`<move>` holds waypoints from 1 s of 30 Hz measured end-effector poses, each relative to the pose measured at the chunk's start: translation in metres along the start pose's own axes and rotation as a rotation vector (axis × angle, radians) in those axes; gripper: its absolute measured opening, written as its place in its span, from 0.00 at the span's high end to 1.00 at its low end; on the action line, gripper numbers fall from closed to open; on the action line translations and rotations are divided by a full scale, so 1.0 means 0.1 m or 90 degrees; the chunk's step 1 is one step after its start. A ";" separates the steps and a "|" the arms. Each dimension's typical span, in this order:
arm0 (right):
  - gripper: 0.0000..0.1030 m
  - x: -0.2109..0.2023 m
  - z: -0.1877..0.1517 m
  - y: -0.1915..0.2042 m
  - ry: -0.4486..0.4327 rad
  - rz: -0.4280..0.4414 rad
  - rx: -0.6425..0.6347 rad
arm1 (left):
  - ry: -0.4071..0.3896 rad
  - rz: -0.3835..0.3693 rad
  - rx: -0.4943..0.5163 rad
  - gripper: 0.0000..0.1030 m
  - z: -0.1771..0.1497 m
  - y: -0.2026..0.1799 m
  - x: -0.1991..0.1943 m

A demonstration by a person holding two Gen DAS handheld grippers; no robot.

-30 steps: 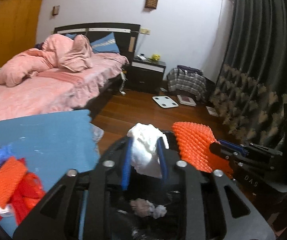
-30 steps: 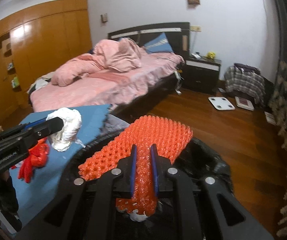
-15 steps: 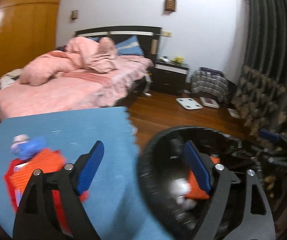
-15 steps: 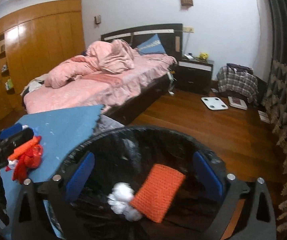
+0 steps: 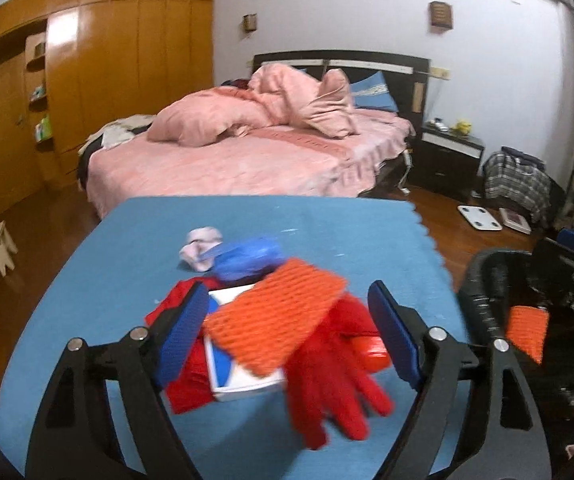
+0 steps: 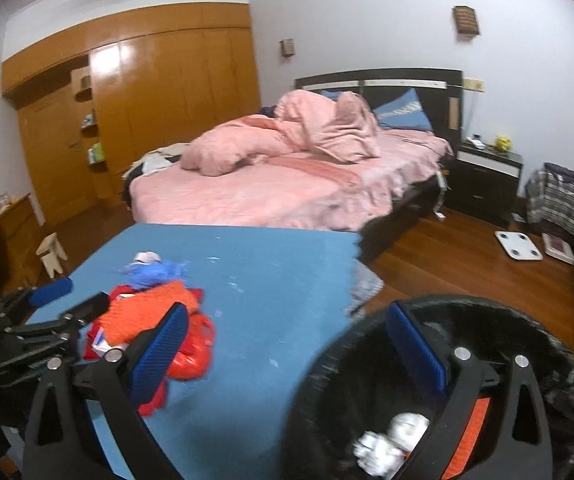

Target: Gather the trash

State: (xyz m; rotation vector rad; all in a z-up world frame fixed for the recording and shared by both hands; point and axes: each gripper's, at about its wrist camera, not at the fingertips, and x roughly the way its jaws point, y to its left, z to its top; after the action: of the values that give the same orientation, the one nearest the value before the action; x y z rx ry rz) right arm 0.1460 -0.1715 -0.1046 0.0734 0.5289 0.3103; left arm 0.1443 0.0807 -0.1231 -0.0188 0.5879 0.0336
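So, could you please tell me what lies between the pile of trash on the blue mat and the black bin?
Only bare blue mat, then the mat's edge; in the right wrist view nothing rests between the trash pile and the black bin.

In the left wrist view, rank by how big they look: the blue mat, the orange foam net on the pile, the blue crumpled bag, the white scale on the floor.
1. blue mat
2. orange foam net
3. blue crumpled bag
4. white scale

The scale lies farther from the camera, so its last place may only be distance.
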 end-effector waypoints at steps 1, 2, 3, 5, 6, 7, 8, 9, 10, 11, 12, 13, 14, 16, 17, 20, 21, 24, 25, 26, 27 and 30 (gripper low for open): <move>0.06 0.06 0.01 0.06 0.001 0.004 -0.003 | 0.004 0.003 -0.001 0.26 -0.01 0.02 0.03; 0.06 0.11 0.02 0.10 0.004 0.006 -0.005 | 0.010 0.005 -0.003 0.28 -0.02 0.06 0.07; 0.06 0.17 0.02 0.15 0.008 0.009 -0.006 | 0.014 0.005 -0.004 0.29 -0.03 0.10 0.11; 0.06 0.26 0.02 0.20 0.012 0.012 -0.007 | 0.023 0.005 -0.007 0.30 -0.04 0.15 0.21; 0.06 0.31 0.02 0.23 0.015 0.013 -0.010 | 0.026 0.005 -0.008 0.30 -0.04 0.16 0.25; 0.06 0.36 0.02 0.26 0.018 0.013 -0.014 | 0.033 0.005 -0.009 0.30 -0.04 0.18 0.32; 0.06 0.40 0.01 0.28 0.020 0.014 -0.016 | 0.036 0.005 -0.010 0.31 -0.06 0.17 0.35; 0.06 0.43 0.01 0.30 0.023 0.014 -0.018 | 0.043 0.005 -0.012 0.31 -0.06 0.18 0.41; 0.06 0.46 0.01 0.31 0.026 0.016 -0.019 | 0.046 0.006 -0.012 0.31 -0.09 0.18 0.44; 0.06 0.49 0.00 0.32 0.029 0.017 -0.020 | 0.052 0.006 -0.013 0.32 -0.10 0.18 0.49; 0.06 0.51 0.00 0.33 0.031 0.017 -0.020 | 0.060 0.006 -0.013 0.33 -0.11 0.19 0.55; 0.06 0.55 0.01 0.33 0.033 0.018 -0.021 | 0.065 0.005 -0.013 0.33 -0.11 0.18 0.58; 0.06 0.57 0.01 0.33 0.035 0.018 -0.022 | 0.073 0.005 -0.013 0.34 -0.12 0.18 0.63; 0.06 0.61 0.01 0.34 0.038 0.019 -0.022 | 0.086 0.005 -0.012 0.36 -0.14 0.18 0.70; 0.06 0.63 0.01 0.34 0.038 0.019 -0.023 | 0.089 0.006 -0.012 0.36 -0.15 0.19 0.72; 0.06 0.67 0.00 0.34 0.041 0.020 -0.025 | 0.090 0.009 -0.008 0.41 -0.16 0.19 0.76; 0.06 0.67 -0.01 0.35 0.042 0.021 -0.025 | 0.091 0.012 -0.004 0.45 -0.16 0.19 0.76; 0.06 0.68 -0.01 0.36 0.043 0.021 -0.026 | 0.091 0.016 0.004 0.57 -0.18 0.17 0.76; 0.06 0.68 -0.01 0.36 0.044 0.021 -0.026 | 0.090 0.020 0.008 0.60 -0.19 0.16 0.76; 0.06 0.68 -0.01 0.37 0.044 0.022 -0.027 | 0.089 0.024 0.010 0.64 -0.20 0.16 0.75; 0.06 0.68 0.00 0.37 0.044 0.022 -0.027 | 0.088 0.029 0.012 0.67 -0.21 0.15 0.75; 0.06 0.70 0.01 0.39 0.046 0.023 -0.031 | 0.085 0.032 0.012 0.75 -0.21 0.14 0.74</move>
State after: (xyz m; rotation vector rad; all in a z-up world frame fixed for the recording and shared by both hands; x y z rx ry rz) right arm 0.1929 -0.1131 -0.1317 0.0253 0.5920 0.3618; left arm 0.1938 0.0962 -0.1816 0.0114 0.7223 0.0761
